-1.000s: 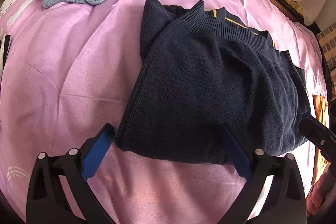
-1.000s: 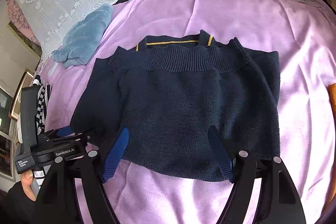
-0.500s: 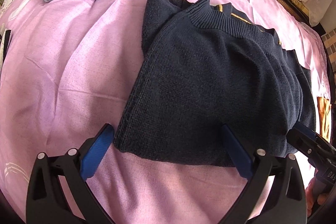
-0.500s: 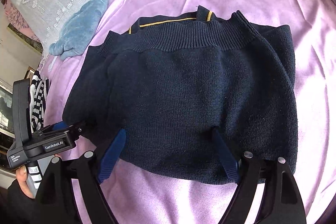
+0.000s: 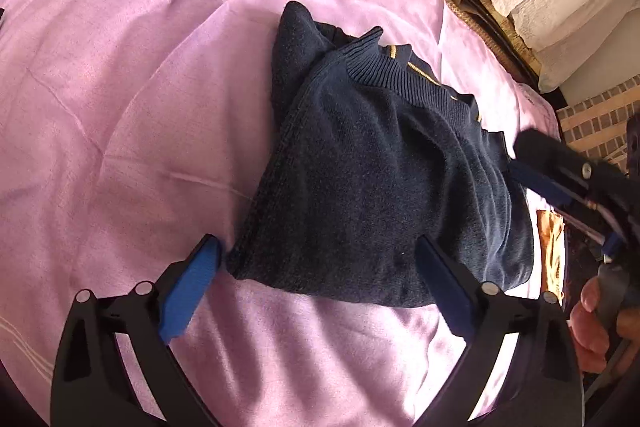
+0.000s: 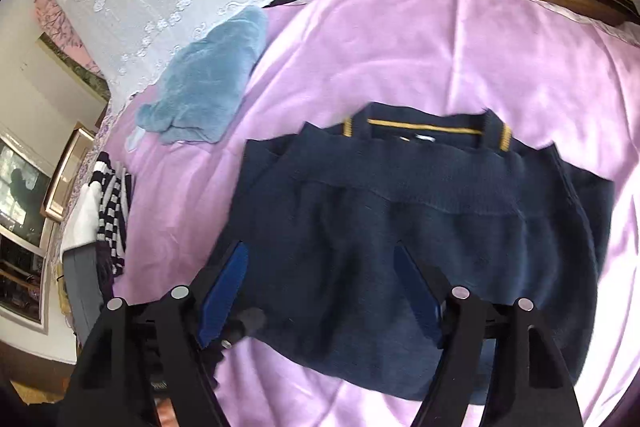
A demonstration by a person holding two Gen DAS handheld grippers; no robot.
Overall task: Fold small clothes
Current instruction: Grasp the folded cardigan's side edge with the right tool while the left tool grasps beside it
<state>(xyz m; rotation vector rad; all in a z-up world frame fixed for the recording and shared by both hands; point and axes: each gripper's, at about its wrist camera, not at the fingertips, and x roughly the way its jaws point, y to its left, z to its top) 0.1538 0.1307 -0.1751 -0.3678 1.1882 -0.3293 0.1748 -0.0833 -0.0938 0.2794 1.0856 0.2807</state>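
Since the earlier frame my right gripper [image 6: 318, 291] has slid from the near hem onto the middle of the navy sweater [image 5: 384, 187], and my left gripper [image 5: 316, 279] has crept closer to the sweater's near corner.

The sweater lies folded on the pink bed sheet [image 5: 120, 107], its ribbed band and yellow-trimmed collar [image 6: 424, 127] at 12 o'clock in the right wrist view. The blue fleece cloth [image 6: 208, 91] lies well apart, at 10 o'clock.

Both grippers are wide and their jaws are closing. The left straddles the near edge of the knit, with its left pad just outside the corner; the right has only the flat top layer between its pads. Neither grips cloth yet.

I judge that the next fold needs both grippers to take all layers at the edge together. I must lower the pads fully onto the knit, or only the top layer will lift and the stack will shift.
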